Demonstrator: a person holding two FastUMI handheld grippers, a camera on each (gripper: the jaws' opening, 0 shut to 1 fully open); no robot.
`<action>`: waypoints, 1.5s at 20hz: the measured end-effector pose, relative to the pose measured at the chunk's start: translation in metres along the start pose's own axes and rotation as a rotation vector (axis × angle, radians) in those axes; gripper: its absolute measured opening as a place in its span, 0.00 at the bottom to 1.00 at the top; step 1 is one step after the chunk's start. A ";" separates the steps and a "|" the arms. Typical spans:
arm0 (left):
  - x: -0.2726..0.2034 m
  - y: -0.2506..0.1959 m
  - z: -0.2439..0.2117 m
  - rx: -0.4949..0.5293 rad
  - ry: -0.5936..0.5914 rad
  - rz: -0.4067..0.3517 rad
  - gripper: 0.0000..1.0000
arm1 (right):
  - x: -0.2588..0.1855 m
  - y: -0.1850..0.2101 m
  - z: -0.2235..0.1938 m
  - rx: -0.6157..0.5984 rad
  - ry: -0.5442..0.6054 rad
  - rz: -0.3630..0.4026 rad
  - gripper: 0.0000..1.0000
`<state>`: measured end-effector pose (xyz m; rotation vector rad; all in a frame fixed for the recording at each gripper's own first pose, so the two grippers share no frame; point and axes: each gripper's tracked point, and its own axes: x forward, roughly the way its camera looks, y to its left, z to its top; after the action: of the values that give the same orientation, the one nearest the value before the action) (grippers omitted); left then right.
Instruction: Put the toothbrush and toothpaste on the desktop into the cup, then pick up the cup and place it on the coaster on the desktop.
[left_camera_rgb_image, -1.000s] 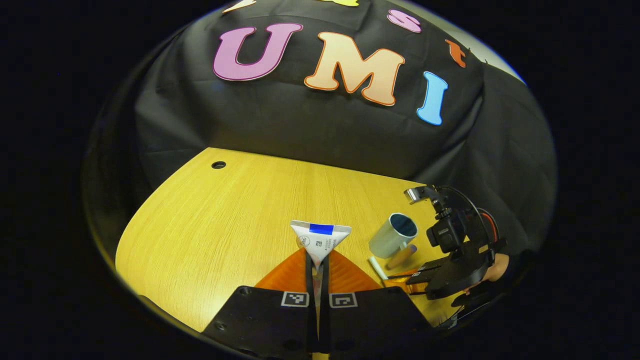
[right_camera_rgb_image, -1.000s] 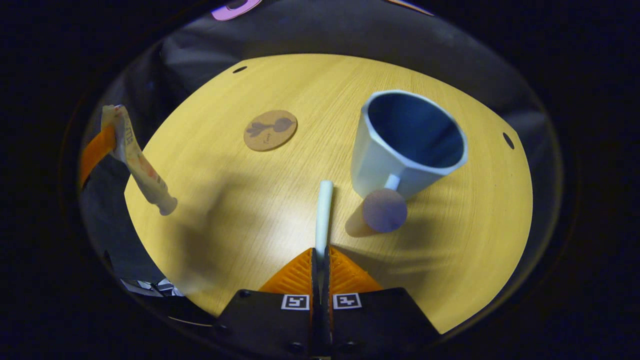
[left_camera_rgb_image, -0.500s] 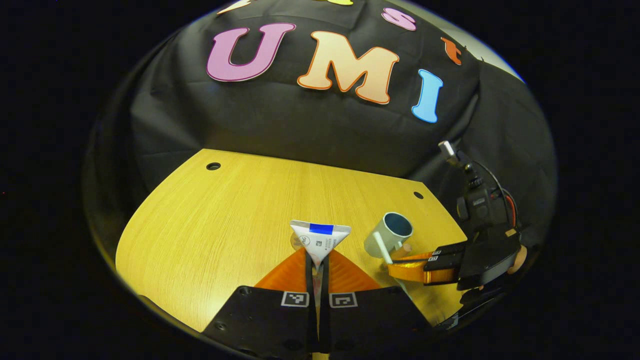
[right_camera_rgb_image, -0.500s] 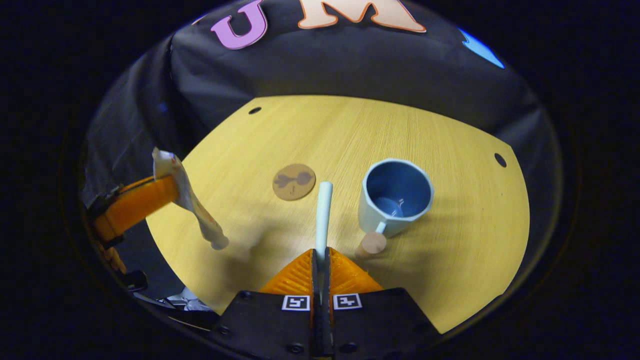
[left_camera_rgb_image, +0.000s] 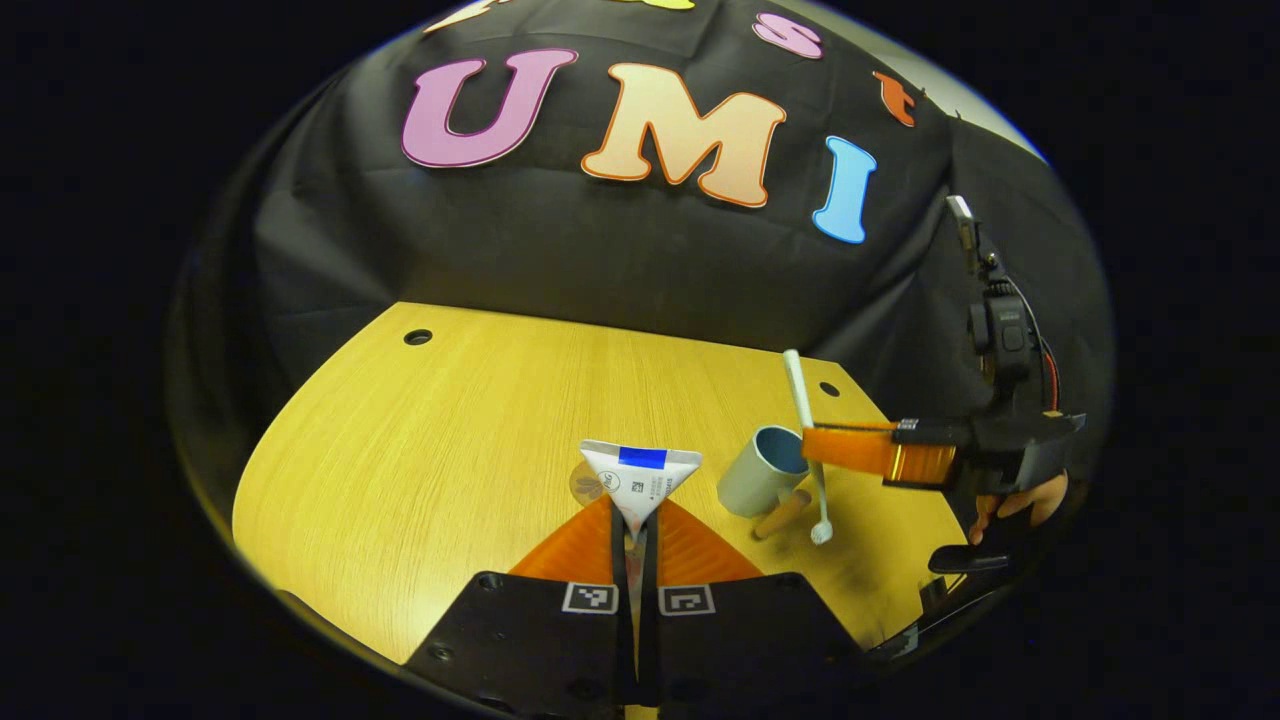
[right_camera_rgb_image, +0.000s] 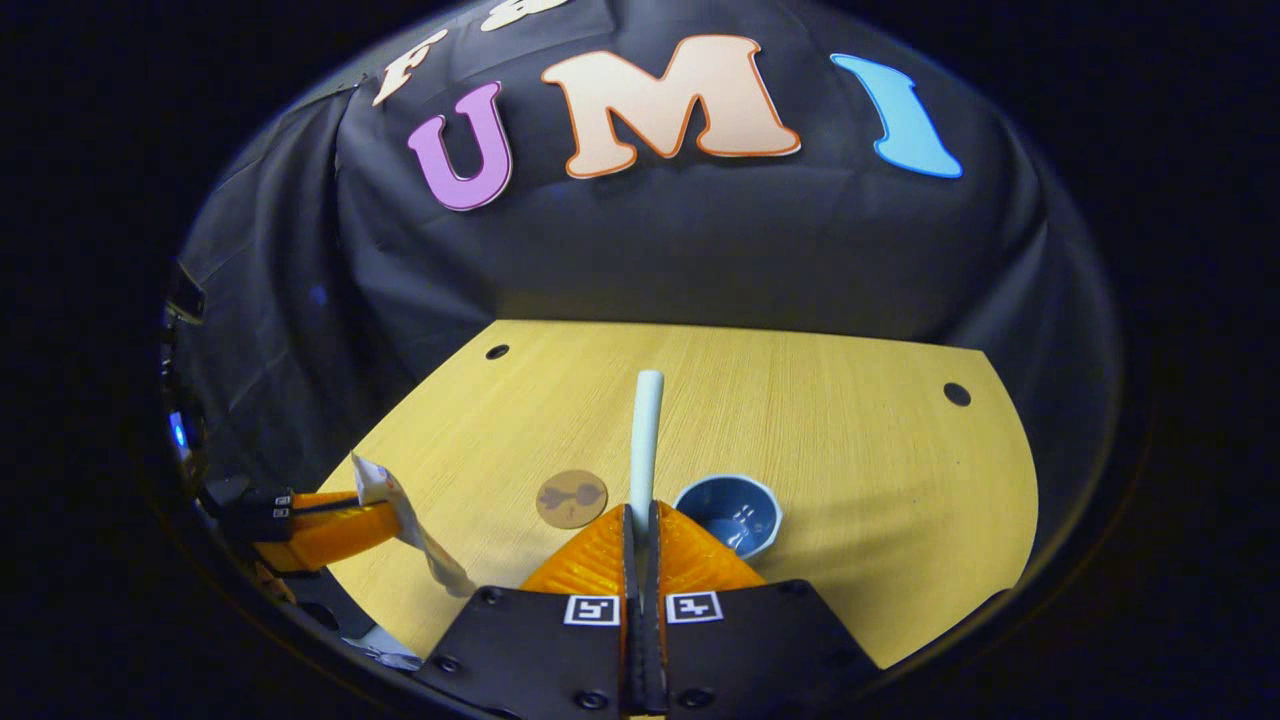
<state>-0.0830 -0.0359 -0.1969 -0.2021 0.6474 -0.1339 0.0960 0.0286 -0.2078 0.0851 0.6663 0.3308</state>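
Toothbrush (right_camera_rgb_image: 646, 440) in right gripper (right_camera_rgb_image: 640, 520)

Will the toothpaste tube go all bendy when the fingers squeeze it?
Probably a little. The toothpaste tube hangs slanted from the left gripper, pinched near its flat crimped end, and looks soft-walled. It keeps its length here, so likely squashy but not floppy, and light.

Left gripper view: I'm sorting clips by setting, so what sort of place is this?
Most likely a staged recording booth, not a real bathroom. A black cloth wall backs a bare wooden desktop with cable holes, and the few props on it are a cup and a coaster.
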 end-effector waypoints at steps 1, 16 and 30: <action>-0.001 0.000 0.000 0.000 -0.003 0.001 0.00 | 0.004 -0.007 0.010 -0.002 -0.044 -0.013 0.00; -0.011 -0.007 0.000 -0.005 -0.009 0.060 0.00 | 0.058 -0.051 0.032 0.011 -0.241 -0.100 0.03; 0.010 -0.031 0.009 0.021 -0.002 0.007 0.00 | 0.034 -0.063 -0.028 -0.044 -0.178 -0.132 1.00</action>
<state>-0.0716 -0.0666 -0.1888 -0.1800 0.6439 -0.1336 0.1214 -0.0205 -0.2616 0.0280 0.4852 0.2075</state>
